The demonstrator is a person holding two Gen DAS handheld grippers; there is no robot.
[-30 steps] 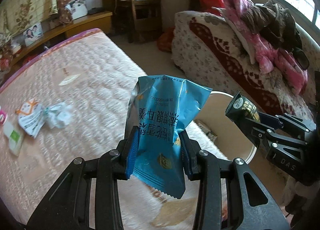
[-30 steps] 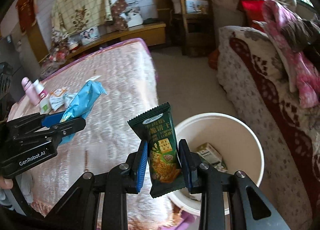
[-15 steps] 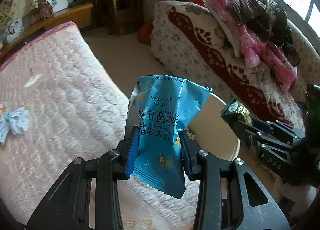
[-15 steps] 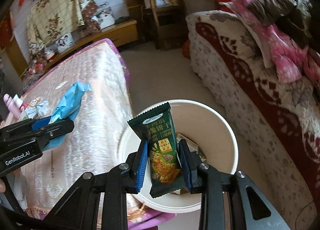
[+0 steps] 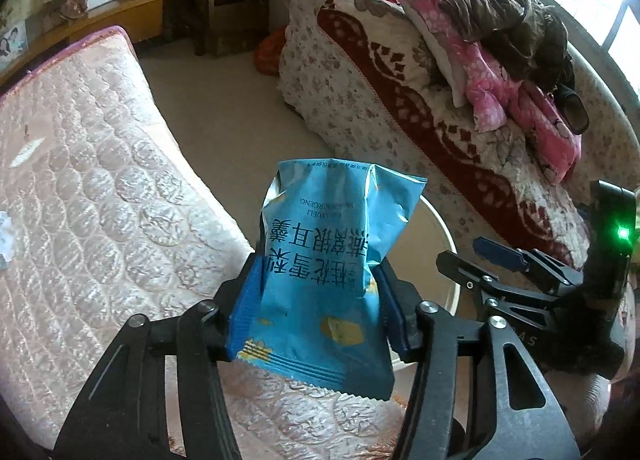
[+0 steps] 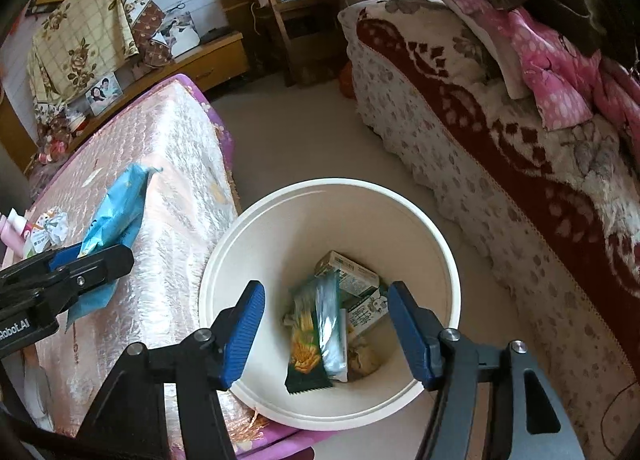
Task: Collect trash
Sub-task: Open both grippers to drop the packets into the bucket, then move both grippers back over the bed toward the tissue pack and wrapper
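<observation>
My left gripper (image 5: 316, 300) is shut on a blue snack bag (image 5: 332, 260) and holds it upright over the mattress edge, beside the white bin (image 5: 440, 236). It also shows in the right wrist view (image 6: 116, 216). My right gripper (image 6: 326, 324) is open and empty above the white bin (image 6: 248, 232). A green cracker packet (image 6: 310, 344) lies inside the bin on small cartons (image 6: 348, 280). The right gripper shows at the right of the left wrist view (image 5: 500, 260), its blue pad bare.
A pink quilted mattress (image 5: 100, 188) lies to the left, with crumpled paper and wrappers (image 6: 50, 226) at its far side. A sofa with a red patterned cover and heaped clothes (image 6: 540, 72) stands to the right. Bare floor (image 6: 304, 140) runs between them.
My right gripper has opened and the green cracker packet has dropped into the bin. Both grippers have moved closer over the bin.
</observation>
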